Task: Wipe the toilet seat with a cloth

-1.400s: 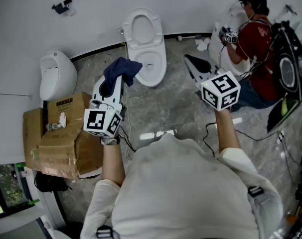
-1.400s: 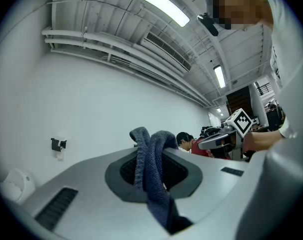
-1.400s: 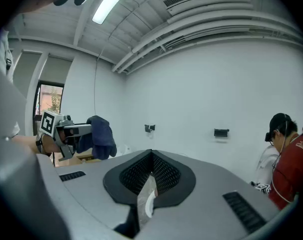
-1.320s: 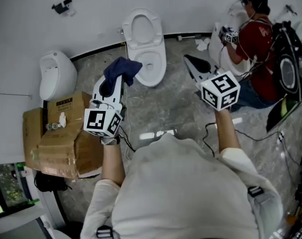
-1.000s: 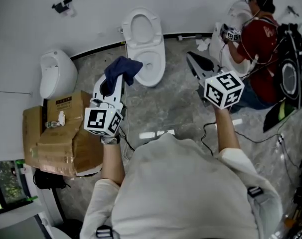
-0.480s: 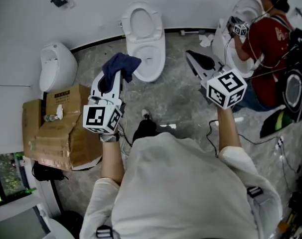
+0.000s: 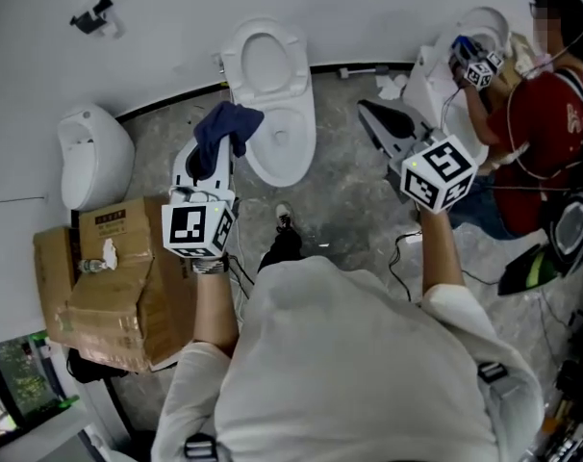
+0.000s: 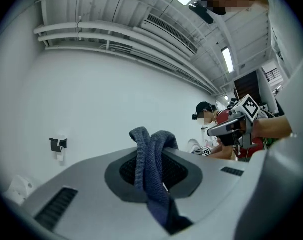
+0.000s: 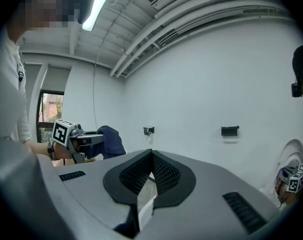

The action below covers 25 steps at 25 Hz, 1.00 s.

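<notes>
Head view: the left gripper [image 7: 217, 152] is clamping a blue cloth [image 7: 228, 126], holding it just beside the toilet [image 7: 301, 152]. The right gripper [image 7: 371, 115] is hanging off to the toilet's right.

Left gripper view: the jaws are pinching the cloth, its folds sticking up between them.

Right gripper view: the jaws are pressing together, gripping nothing.

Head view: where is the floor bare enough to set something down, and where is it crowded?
Bare floor lies between the toilet and the second toilet, and in a strip between the urinal and the toilet. Crowded: cardboard boxes at left; cables, gear and another person at right.
</notes>
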Motion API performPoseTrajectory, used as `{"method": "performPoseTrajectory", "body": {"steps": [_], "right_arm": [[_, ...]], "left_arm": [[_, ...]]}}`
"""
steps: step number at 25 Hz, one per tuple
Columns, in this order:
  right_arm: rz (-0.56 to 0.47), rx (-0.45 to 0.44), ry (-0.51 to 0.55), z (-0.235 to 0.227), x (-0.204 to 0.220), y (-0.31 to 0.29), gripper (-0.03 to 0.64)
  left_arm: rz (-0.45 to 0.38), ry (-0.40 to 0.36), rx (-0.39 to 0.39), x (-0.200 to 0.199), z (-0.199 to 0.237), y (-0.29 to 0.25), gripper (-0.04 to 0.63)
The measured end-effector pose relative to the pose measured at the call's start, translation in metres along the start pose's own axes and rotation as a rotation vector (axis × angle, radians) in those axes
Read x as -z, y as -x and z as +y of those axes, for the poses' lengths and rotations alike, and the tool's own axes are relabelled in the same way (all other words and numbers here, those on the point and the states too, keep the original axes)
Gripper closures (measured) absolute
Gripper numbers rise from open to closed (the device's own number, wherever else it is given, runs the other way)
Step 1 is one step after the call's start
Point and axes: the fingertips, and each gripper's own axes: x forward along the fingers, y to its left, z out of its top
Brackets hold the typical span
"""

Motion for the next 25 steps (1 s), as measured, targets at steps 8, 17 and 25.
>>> {"method": "performPoseTrajectory", "body": {"steps": [8, 17, 25], "right_arm": [[-0.064, 0.039, 0.010, -0.049, -0.033, -0.100, 0.589], [-0.041, 0.052, -0.066, -0.093, -0.036, -0.181, 0.589], [-0.024, 0.071, -0.131, -0.115, -0.018, -0.232, 0.589]], "left_arm": [[-0.002, 0.028, 0.041, 0.006, 0.085, -0.088, 0.553], [0.013, 0.039, 0.077, 0.021, 0.147, -0.160, 0.552], [0.044, 0.058, 0.088, 0.048, 0.190, -0.199, 0.552]]}}
